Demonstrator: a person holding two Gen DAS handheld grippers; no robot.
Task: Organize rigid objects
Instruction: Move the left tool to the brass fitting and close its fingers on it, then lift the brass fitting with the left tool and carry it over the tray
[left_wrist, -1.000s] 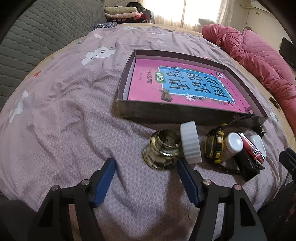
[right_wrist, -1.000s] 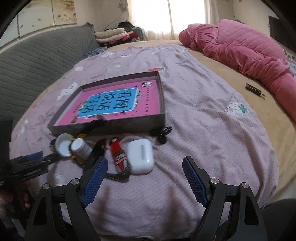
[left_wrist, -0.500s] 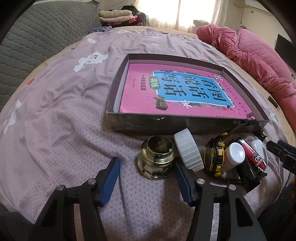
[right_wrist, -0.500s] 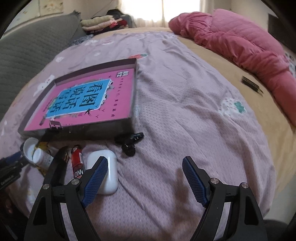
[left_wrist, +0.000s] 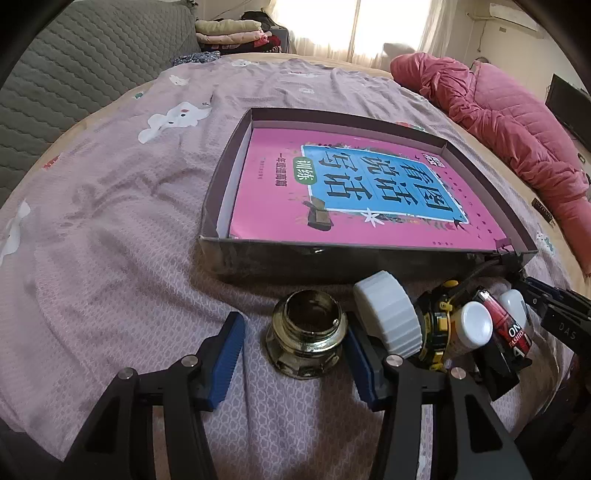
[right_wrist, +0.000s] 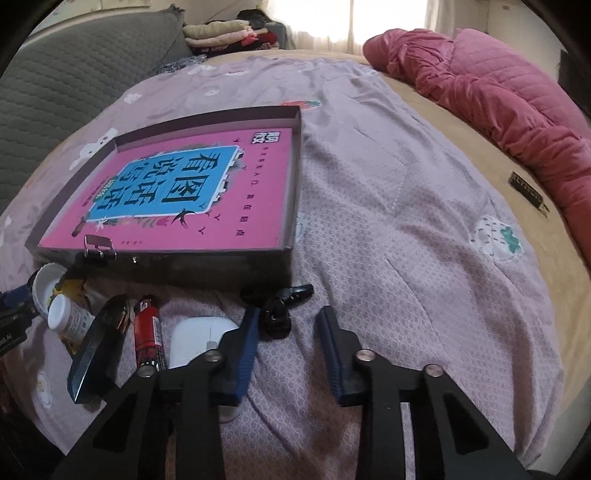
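Note:
A brass threaded fitting (left_wrist: 306, 339) stands on the purple bedspread between the pads of my left gripper (left_wrist: 293, 328). Its jaws are closing; the right pad is at the fitting and the left pad stands a little apart. My right gripper (right_wrist: 290, 317) is also closing, with a small black clip-like object (right_wrist: 277, 317) at its tips beside the left finger, and a gap remains on the right side. A white earbud case (right_wrist: 199, 339) lies just left of that gripper. The dark shallow box (left_wrist: 369, 262) with a pink book in it lies behind.
Beside the fitting lie a white ribbed cap (left_wrist: 388, 314), a yellow-black tape measure (left_wrist: 436, 325), a white pill bottle (left_wrist: 472, 328), a red lighter (right_wrist: 147, 332) and a dark slab (right_wrist: 99, 354). A pink quilt (right_wrist: 498, 81) is heaped at the right. Grey cushions (left_wrist: 74, 74) are at the left.
My left jaws have narrowed around the brass fitting. My right gripper has moved right, from the earbud case over to the black object, and its jaws have narrowed sharply.

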